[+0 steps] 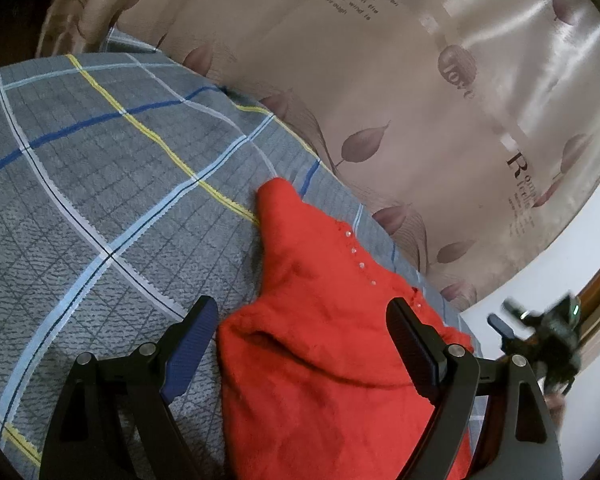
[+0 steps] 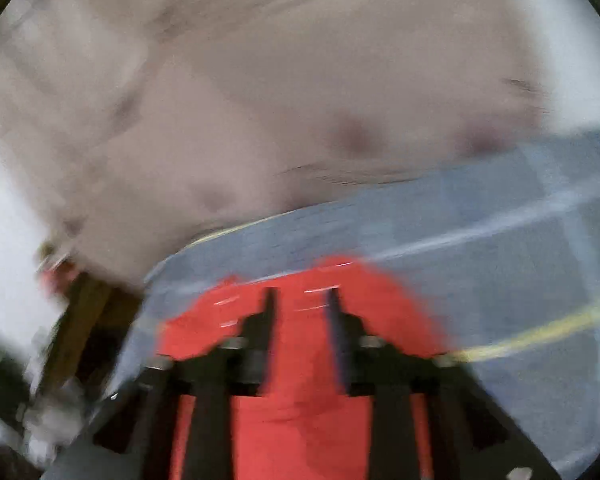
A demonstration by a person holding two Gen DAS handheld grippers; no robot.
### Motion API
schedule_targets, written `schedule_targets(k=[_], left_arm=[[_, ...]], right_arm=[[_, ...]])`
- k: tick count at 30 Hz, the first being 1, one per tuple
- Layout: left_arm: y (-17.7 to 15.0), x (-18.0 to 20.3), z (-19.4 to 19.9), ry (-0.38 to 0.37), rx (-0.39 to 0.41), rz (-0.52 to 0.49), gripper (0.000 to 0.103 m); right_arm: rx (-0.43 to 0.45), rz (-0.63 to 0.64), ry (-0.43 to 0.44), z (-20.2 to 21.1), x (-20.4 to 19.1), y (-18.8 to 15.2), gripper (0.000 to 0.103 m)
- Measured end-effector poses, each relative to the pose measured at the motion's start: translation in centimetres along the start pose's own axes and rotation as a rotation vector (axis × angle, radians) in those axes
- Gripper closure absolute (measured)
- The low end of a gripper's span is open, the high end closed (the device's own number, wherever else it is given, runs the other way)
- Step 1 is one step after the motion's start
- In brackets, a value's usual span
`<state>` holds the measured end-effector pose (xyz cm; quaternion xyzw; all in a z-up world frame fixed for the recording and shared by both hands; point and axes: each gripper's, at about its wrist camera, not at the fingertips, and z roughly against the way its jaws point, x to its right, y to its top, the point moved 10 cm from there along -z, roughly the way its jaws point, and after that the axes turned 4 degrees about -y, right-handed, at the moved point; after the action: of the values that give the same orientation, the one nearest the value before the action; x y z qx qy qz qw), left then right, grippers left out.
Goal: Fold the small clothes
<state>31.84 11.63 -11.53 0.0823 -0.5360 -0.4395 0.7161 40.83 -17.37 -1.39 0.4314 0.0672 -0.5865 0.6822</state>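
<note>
Red knitted garment (image 1: 320,320), small, with a row of pale bead-like buttons, lies on a grey plaid bedcover (image 1: 100,184) crossed by blue, white and yellow lines. In the left wrist view its long axis runs from the near edge of the picture up and slightly left, ending in a narrow tip that points away towards the curtain; the wider part is nearest the camera and shows a soft fold across it. The garment sits close to the bedcover's far edge, beside a beige satin curtain (image 1: 400,100) printed with brown leaves and lettering.

Left gripper (image 1: 304,320): jaws stand wide apart, one finger over the bedcover, the other over the garment, gripping nothing. Right gripper (image 2: 300,300): picture heavily blurred; jaws parted above the red cloth, with nothing seen clamped between them. No containers observed.
</note>
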Motion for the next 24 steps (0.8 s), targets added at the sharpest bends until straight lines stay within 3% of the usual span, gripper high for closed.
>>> schedule_targets(k=[2,6,11,20,21,22,24], left_arm=[[-0.1,0.1,0.0,-0.006,-0.001,-0.008,0.017],[-0.1,-0.1,0.0,-0.011,-0.009,-0.002,0.017],[-0.3,-0.2,-0.2,-0.017,-0.027,0.01,0.017],[-0.4,0.1,-0.5,-0.022,-0.045,0.008,0.015],[-0.5,0.1,-0.6,-0.021,-0.045,0.008,0.015],[-0.5,0.2,-0.6,-0.02,-0.046,0.005,0.014],[-0.5,0.3,-0.6,-0.019,-0.049,0.004,0.014]], right_arm=[[-0.094,0.111,0.026,-3.8,-3.9,-1.6,0.044],[-0.235,0.366,-0.083,-11.5,-7.2,-4.7,0.044],[-0.264,0.514,-0.137,-15.3,-7.5,-5.7,0.044],[-0.356,0.694,-0.093,-20.1,-11.2,-6.6,0.041],[-0.372,0.702,-0.097,-20.8,-11.2,-6.8,0.048],[-0.398,0.714,-0.09,-21.5,-11.5,-7.2,0.067],[-0.4,0.761,-0.101,-21.8,-11.9,-7.6,0.086]])
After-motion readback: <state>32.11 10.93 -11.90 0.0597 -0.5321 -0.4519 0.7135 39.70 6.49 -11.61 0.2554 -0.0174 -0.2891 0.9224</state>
